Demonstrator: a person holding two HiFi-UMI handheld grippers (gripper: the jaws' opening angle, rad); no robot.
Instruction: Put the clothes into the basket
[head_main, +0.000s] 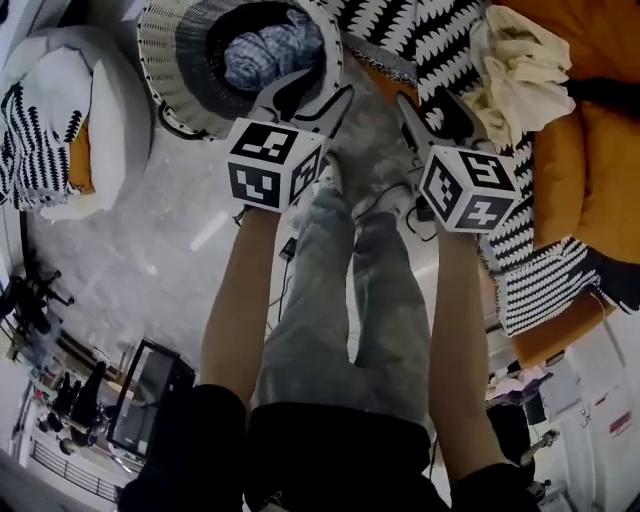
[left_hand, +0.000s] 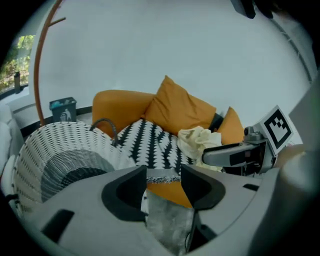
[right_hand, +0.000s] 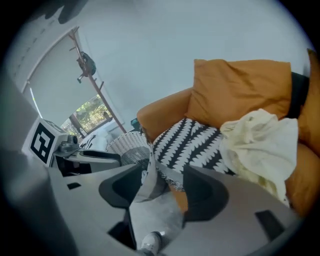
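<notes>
Partly | basket (head_main: 165, 50) cut off above | left claw (head_main: 330, 82) overlaps rim

The basket (head_main: 170, 60) is white wicker with a grey weave inside. The bundle (head_main: 272, 52) in it looks like a mottled blue-and-white knit, though it shows small. The sofa (head_main: 590, 150) and its cushions (right_hand: 240, 92) are orange. The throw (head_main: 440, 40) has rows of black-and-white zigzags. The cloth (head_main: 515, 70) on it is cream. The left gripper (left_hand: 163, 175) and right gripper (right_hand: 167, 185) are grey with black-lined jaws, and each cube (head_main: 272, 160) bears black-and-white squares. The floor (head_main: 170, 240) is mottled grey.
</notes>
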